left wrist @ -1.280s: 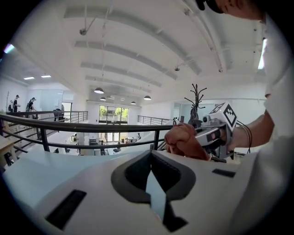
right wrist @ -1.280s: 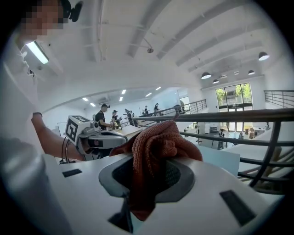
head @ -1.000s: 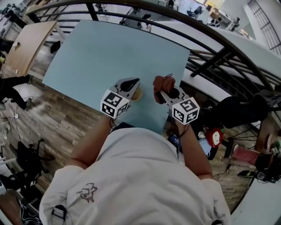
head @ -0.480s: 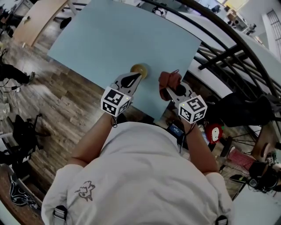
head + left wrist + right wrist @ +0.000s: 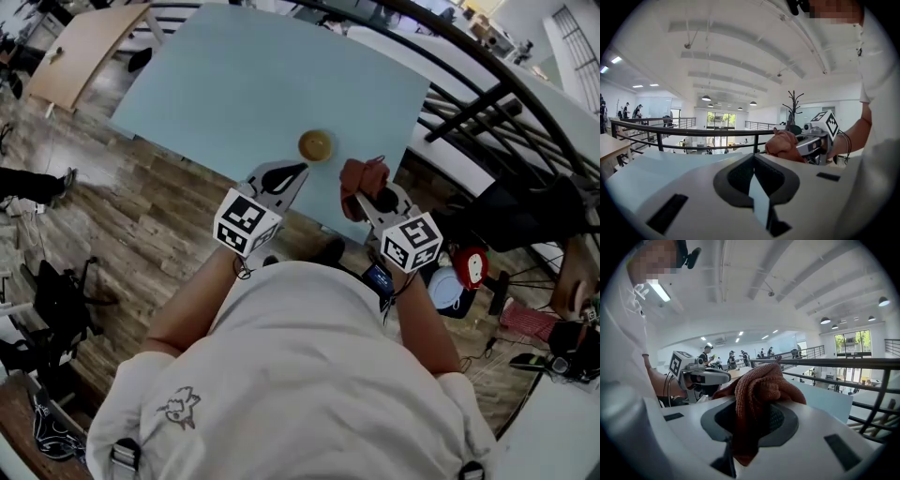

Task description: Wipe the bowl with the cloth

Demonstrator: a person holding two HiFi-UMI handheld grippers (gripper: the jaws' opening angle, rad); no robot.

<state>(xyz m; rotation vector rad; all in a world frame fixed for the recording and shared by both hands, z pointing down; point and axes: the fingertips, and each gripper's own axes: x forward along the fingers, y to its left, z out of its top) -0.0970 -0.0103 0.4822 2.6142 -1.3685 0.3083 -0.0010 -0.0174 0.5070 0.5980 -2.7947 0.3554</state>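
Note:
A small yellow-brown bowl [image 5: 315, 145] sits alone near the front edge of the light blue table [image 5: 244, 84]. My left gripper [image 5: 296, 170] hovers just short of the bowl, at the table's front edge, shut with nothing between its jaws; the left gripper view shows the closed jaws [image 5: 754, 180] empty. My right gripper [image 5: 362, 191] is level with it to the right, shut on a bunched rust-red cloth [image 5: 363, 175]. In the right gripper view the cloth [image 5: 757, 390] bulges up out of the jaws and hides the fingertips. The bowl appears in neither gripper view.
A black metal railing [image 5: 487, 98] runs along the table's far and right sides. Wooden floor [image 5: 141, 216] lies left of the table, with a tan desk [image 5: 80, 52] beyond. Bags and cables [image 5: 469, 272] clutter the floor at the right.
Both grippers have drawn back from over the table toward its front edge. The bowl, earlier beside the left gripper's tip, now sits ahead of both. The cloth stays gripped.

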